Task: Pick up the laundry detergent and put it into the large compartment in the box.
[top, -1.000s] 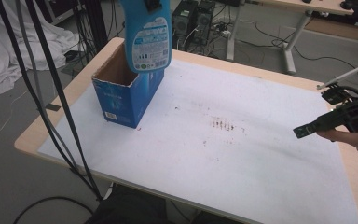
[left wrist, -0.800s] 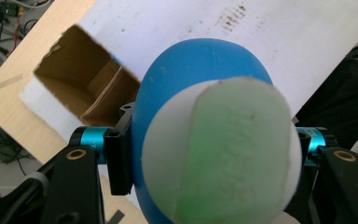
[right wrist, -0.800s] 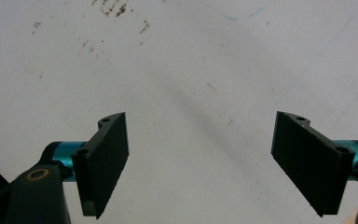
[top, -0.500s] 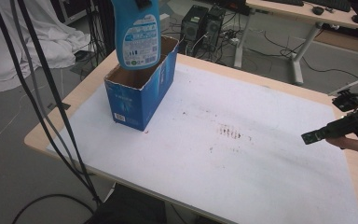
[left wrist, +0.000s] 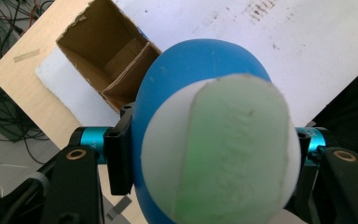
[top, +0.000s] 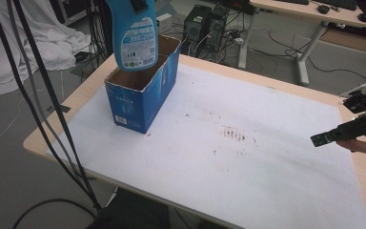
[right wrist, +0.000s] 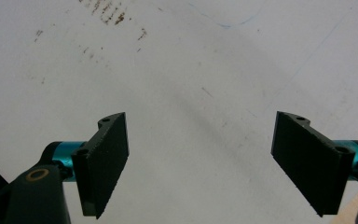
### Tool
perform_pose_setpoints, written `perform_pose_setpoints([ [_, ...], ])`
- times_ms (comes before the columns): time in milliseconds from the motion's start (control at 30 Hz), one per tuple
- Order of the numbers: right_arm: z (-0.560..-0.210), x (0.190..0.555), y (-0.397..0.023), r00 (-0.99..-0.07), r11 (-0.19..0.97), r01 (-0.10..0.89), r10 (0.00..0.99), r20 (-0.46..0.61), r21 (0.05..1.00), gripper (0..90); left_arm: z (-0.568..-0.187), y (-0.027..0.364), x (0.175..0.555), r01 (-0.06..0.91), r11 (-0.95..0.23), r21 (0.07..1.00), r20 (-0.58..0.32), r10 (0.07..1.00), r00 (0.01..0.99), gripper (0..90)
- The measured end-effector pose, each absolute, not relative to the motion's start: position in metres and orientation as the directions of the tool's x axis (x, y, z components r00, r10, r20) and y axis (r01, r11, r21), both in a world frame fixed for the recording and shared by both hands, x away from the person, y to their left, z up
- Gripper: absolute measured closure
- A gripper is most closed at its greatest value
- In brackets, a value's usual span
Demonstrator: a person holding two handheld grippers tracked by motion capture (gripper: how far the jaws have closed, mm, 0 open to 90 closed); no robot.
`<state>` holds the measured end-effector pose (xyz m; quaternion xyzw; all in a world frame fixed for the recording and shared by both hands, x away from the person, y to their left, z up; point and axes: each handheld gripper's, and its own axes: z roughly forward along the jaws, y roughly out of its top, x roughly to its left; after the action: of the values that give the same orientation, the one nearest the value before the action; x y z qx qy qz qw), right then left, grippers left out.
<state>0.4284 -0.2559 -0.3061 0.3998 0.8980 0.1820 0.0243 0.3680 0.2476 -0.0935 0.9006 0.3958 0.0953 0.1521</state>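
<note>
Blue bottle [top: 136, 33] hangs upright over the open blue cardboard box [top: 140, 95], its lower end just above the box's torn rim at the table's [top: 198, 64] far left corner. Bottle's label is white and blue with rows of small icons; print too small to read. Box has a small white label patch near its bottom corner, also unreadable.

Left gripper [left wrist: 209, 154] is clamped on the bottle: black jaws press both sides of the blue body, with the pale green-white cap [left wrist: 221, 149] facing the camera. Box below shows brown inside with a cardboard divider [left wrist: 128, 77].

Right gripper [right wrist: 200, 163] is held wide apart, nothing between the jaws, over the white table cover [top: 248, 157] at the right edge. Brown speckled stains [top: 232, 133] mark the cover mid-table. In the high view that gripper [top: 321, 140] sits well apart from the box.
</note>
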Motion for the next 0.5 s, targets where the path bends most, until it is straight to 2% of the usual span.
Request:
perform_pose_setpoints([
  [500, -0.307, 0.430, -0.260, -0.676, 0.610, 0.712, 0.729, 0.105, 0.348, 18.3, -0.115, 0.250, 0.379, 0.693, -0.646, 0.319, 0.051, 0.742, 0.669, 37.9],
])
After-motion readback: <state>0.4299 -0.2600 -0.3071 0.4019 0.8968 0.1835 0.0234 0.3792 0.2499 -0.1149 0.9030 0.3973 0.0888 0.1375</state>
